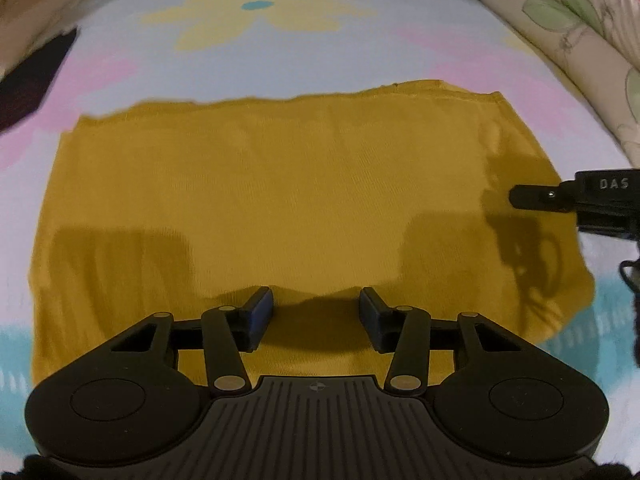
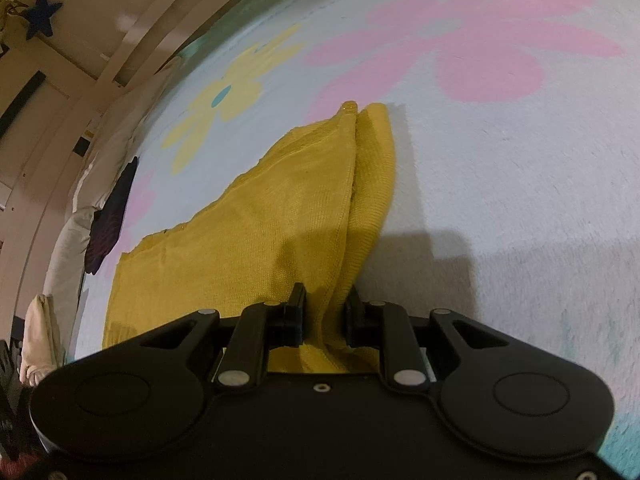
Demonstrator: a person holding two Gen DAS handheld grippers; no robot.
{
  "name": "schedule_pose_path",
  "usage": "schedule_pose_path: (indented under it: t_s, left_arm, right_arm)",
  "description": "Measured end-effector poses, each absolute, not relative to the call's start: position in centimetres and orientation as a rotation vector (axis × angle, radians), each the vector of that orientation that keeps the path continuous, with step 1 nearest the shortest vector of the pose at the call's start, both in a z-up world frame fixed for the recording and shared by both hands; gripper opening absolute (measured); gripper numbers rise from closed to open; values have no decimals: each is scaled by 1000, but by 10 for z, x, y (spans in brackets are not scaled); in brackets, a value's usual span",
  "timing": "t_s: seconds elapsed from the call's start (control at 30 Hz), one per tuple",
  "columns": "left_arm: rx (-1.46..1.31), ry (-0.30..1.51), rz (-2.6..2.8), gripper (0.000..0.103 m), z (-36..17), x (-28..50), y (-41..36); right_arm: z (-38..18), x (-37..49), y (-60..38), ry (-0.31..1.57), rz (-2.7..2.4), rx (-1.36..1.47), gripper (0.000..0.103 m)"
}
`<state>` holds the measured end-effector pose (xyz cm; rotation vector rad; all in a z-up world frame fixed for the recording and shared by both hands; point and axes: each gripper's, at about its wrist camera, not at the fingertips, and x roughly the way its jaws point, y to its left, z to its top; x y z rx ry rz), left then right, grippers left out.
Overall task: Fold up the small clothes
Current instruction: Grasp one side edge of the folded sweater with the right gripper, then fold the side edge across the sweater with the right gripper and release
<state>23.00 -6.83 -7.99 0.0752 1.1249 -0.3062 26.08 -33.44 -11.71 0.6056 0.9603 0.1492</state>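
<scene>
Looking down my left gripper (image 1: pixel 316 312), I see its jaws standing apart with only flat yellow fabric under the gap — nothing pinched. The cloth (image 1: pixel 280 200), a mustard knit piece, fills the middle of the left wrist view, spread flat on a pale blue blanket (image 1: pixel 120 60) printed with big pink and yellow flowers and a teal band along the lower edges. A dark garment (image 1: pixel 28 80) lies at the upper left of that frame, well apart from the cloth. At the upper right a cream quilt (image 1: pixel 580 32) with green leaves curves along the blanket's edge.

My right gripper (image 2: pixel 326 312) enters the left view at the right edge, at the cloth's side. In its own view its jaws are closed on a bunched fold of the cloth (image 2: pixel 280 220), which rises into them from the blanket (image 2: pixel 500 200); a ridge of fabric runs away toward the upper middle of the frame.

Beyond the blanket, at the left of the right wrist view, stand cream wall panels and a dark blue star (image 2: pixel 40 18) — upper left corner.
</scene>
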Motion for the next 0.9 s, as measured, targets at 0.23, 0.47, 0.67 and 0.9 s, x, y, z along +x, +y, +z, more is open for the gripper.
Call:
schedule_pose_path:
  t_s: [0.23, 0.47, 0.67, 0.9]
  left_arm:
    - [-50, 1083, -242, 46, -62, 225, -38]
    - [-109, 1040, -186, 46, -61, 246, -1]
    - [-146, 1021, -241, 46, -65, 258, 13]
    - [-126, 1001, -327, 46, -69, 263, 0]
  right_arm:
    - [-114, 260, -332, 965, 143, 587, 27]
    - [-84, 263, -314, 955, 164, 518, 25]
    - [-53, 272, -276, 931, 218, 463, 25]
    - [-53, 289, -225, 955, 259, 408, 25]
